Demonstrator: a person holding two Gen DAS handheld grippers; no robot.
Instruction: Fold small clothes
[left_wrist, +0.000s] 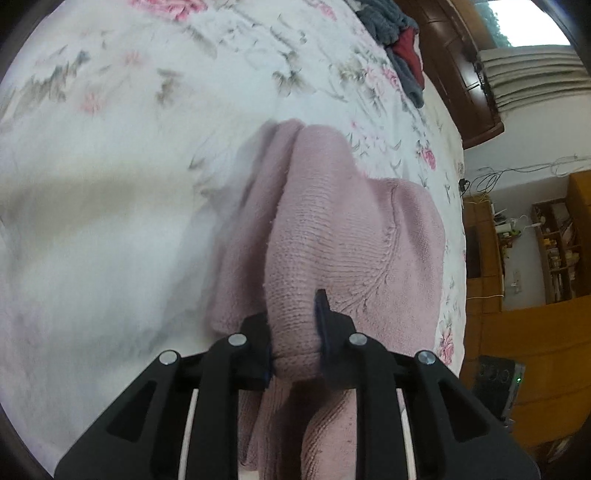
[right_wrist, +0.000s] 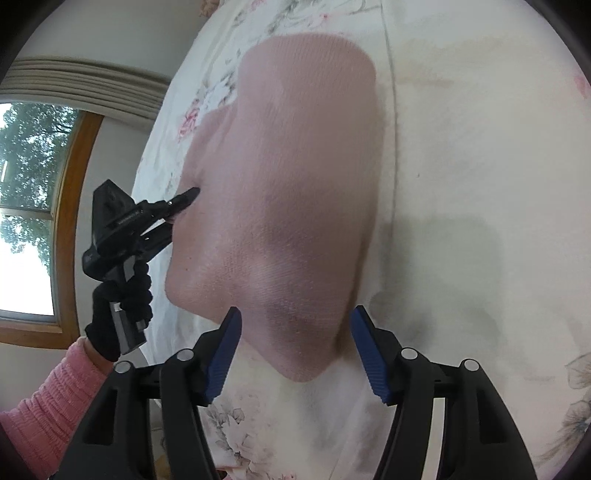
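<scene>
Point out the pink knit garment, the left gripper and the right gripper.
pink knit garment (right_wrist: 295, 177): right wrist view, middle of the knit.
left gripper (left_wrist: 295, 332): left wrist view, between fingertips.
right gripper (right_wrist: 295, 325): right wrist view, between fingertips.

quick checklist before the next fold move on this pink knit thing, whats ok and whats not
1. Left gripper shut on the pink knit garment: ok, cloth is bunched between its fingers.
2. Right gripper holding cloth: not ok, jaws stand open around the near corner.
3. Garment lying flat on the floral bedsheet: not ok, the left-held edge is lifted and creased.
4. Near corner lined up between the right fingers: ok.
5. Fold line straight: cannot tell, picture is blurred.
6. Grey and red clothes apart from the garment: ok.
</scene>
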